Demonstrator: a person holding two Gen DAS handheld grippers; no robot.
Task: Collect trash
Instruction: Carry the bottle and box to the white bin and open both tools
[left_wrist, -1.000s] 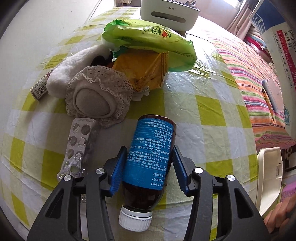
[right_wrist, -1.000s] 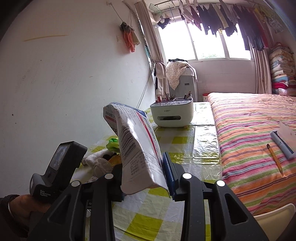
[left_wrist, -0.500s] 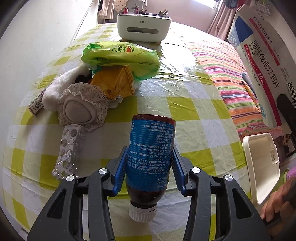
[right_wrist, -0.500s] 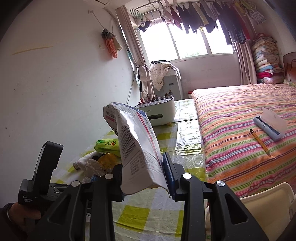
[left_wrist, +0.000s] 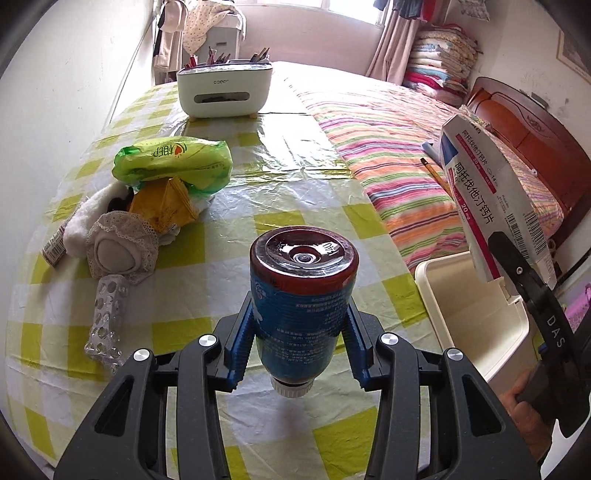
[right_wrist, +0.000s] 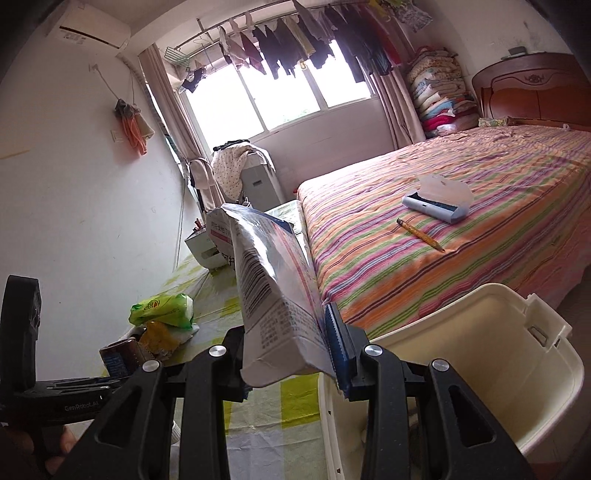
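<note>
My left gripper (left_wrist: 301, 345) is shut on a brown medicine bottle (left_wrist: 301, 295) with a blue label, held above the checked table with its white cap toward me. My right gripper (right_wrist: 286, 341) is shut on a flattened white medicine box (right_wrist: 275, 291), also in the left wrist view (left_wrist: 491, 199), held beside the cream bin (right_wrist: 476, 373), which stands at the table's right edge (left_wrist: 476, 325). Still on the table: a blister pack (left_wrist: 105, 325), a green packet (left_wrist: 173, 162), a yellow wrapper (left_wrist: 162, 205) and a small tube (left_wrist: 55, 247).
A lace-edged pad and white cloth (left_wrist: 118, 243) lie by the wrappers. A white pen holder (left_wrist: 225, 88) stands at the table's far end. The striped bed (right_wrist: 461, 229) to the right carries a pencil (right_wrist: 421, 234) and a blue case (right_wrist: 437, 203).
Both grippers have lifted and tilted up. The bottle has risen off the table. The right gripper has carried the box right, over to the bin, which now fills more of its view.
</note>
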